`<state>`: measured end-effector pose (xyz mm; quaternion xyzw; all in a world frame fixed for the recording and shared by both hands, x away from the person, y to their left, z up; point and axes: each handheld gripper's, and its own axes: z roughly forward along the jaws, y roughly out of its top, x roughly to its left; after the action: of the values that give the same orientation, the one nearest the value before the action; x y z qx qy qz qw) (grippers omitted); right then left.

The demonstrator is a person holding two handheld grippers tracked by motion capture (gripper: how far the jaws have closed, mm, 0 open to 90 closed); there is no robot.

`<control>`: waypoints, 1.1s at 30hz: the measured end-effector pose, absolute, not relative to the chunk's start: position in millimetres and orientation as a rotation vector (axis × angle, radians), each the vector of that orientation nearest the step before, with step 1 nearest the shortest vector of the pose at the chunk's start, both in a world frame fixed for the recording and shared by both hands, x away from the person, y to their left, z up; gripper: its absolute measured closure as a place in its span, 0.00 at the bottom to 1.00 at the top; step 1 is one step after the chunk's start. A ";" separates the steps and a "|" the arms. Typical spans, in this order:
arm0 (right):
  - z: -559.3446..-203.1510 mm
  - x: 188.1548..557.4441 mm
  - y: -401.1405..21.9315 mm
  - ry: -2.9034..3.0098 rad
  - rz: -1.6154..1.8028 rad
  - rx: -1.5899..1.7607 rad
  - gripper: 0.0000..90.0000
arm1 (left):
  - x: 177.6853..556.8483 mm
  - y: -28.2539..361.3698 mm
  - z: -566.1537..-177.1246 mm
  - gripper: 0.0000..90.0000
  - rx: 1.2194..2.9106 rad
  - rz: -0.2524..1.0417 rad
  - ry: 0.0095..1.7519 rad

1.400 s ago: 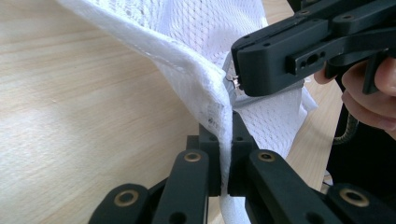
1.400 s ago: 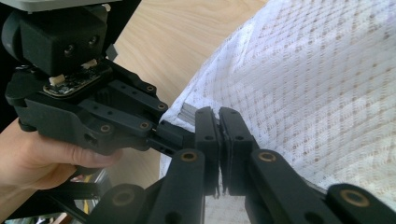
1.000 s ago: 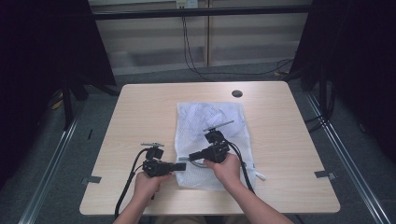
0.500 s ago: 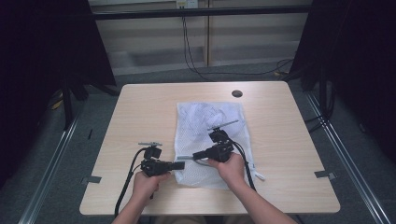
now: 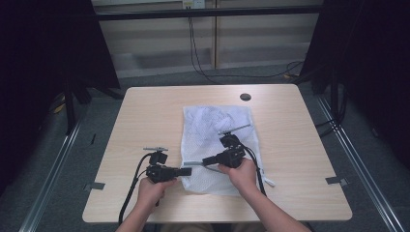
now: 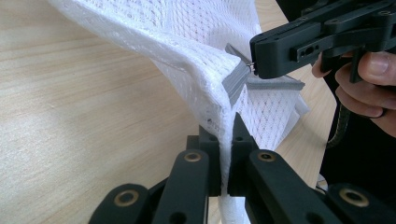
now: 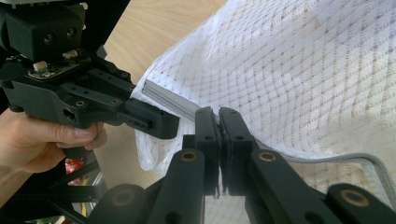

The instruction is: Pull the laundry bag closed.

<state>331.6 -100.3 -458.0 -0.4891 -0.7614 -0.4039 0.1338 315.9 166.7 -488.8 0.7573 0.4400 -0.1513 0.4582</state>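
The desk (image 5: 145,116) is a pale wooden one, and a white mesh laundry bag (image 5: 212,125) is laid flat on its middle, lengthwise away from the person, its near end reaching almost to the near edge. The bag's near-left portion is lifted off the wood where both tools meet it.

The right gripper (image 5: 193,164) is reached across the bag toward its left border; in the right gripper view (image 7: 219,116) its jaws are seen pressed together on a fold of mesh just beside a grey zip band (image 7: 170,103). The left gripper (image 5: 189,171) is pointed rightward at the same border; in the left gripper view (image 6: 229,135) its jaws are pinched on the mesh edge directly below the grey band (image 6: 238,81), with the cloth drawn up into a tent above them.

The step in hand is judged to be the opening of the bag's edge. It is best done if the two pinches are kept on separate layers, so that one layer is held down while the other is drawn away. The pull should be made slowly and level, since thin mesh is likely to slip from narrow pads. A grey cord (image 7: 336,158) trailing at the bag's near side should be kept clear of the jaws.
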 end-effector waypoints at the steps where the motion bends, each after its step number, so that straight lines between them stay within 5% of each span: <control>1: -458.0 331.7 -100.9 -2.210 -1.170 -1.416 0.97 | 315.9 166.7 -488.8 0.99 1.866 -0.373 1.084; 33: -459.3 331.0 -114.8 -2.187 -1.173 -1.434 0.97 | 316.8 167.6 -488.9 0.99 1.859 -0.383 1.087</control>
<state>331.0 -114.8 -459.3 -0.4954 -0.7559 -0.4055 0.1371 316.8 167.6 -488.9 0.7549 0.4416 -0.1555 0.4593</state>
